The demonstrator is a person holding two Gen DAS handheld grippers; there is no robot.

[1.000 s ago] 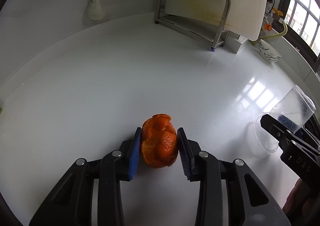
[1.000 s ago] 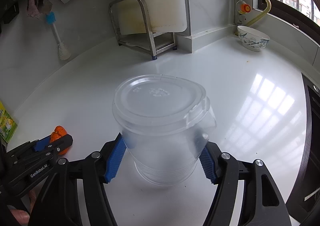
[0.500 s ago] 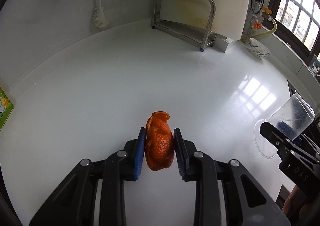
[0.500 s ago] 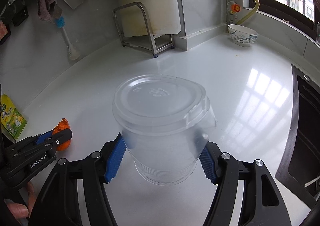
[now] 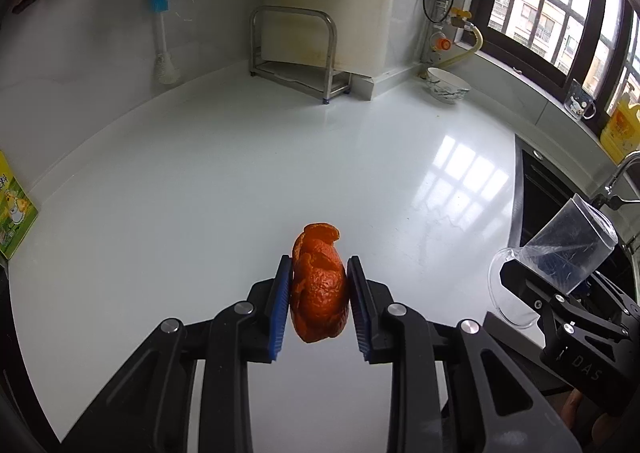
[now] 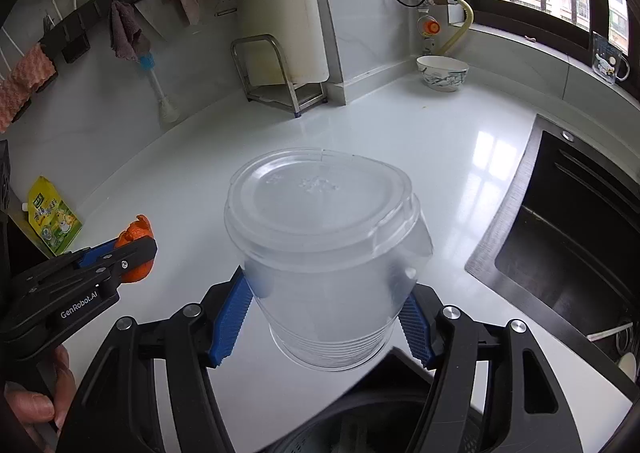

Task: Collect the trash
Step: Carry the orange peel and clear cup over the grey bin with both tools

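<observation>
- The crumpled orange mandarin peel [image 5: 318, 289] is pinched between the blue ribbed pads [image 5: 280, 309] of the left gripper [image 5: 318, 307], both pads pressed flat against its sides. It's held clear of the glossy white countertop [image 5: 240, 181], with nothing under it but bare surface.
- Same peel is spotted from the right wrist view too, poking out of the black fingers at the left edge [image 6: 134, 249], with a bit of the person's hand [image 6: 40, 401] seen wrapped round the handle below.
- The clear round plastic tub with its snapped-on clear lid [image 6: 324, 253] is clamped by the right gripper [image 6: 324, 317], pads spread wide and squeezed against the tub's lower wall on both sides. The tub is tipped a bit, lid facing the camera, and it's lifted off the counter.
- From the left wrist view the tub [image 5: 560, 249] is seen at the far right, tilted, well apart from the peel.
- A dark opening with what looks like a bin liner [image 6: 360, 417] can be made out right below the tub at the bottom of the right view; what's in it can't be told.
- Back of the counter: a steel rack [image 5: 296, 53] against the wall, a white patterned bowl [image 5: 448, 85] near the window corner, a blue-and-white brush [image 5: 162, 45] hung on the wall.
- A yellow-green snack pouch [image 6: 54, 221] is propped at the left edge, and a black sink [image 6: 572, 245] is sunk into the counter on the right.
</observation>
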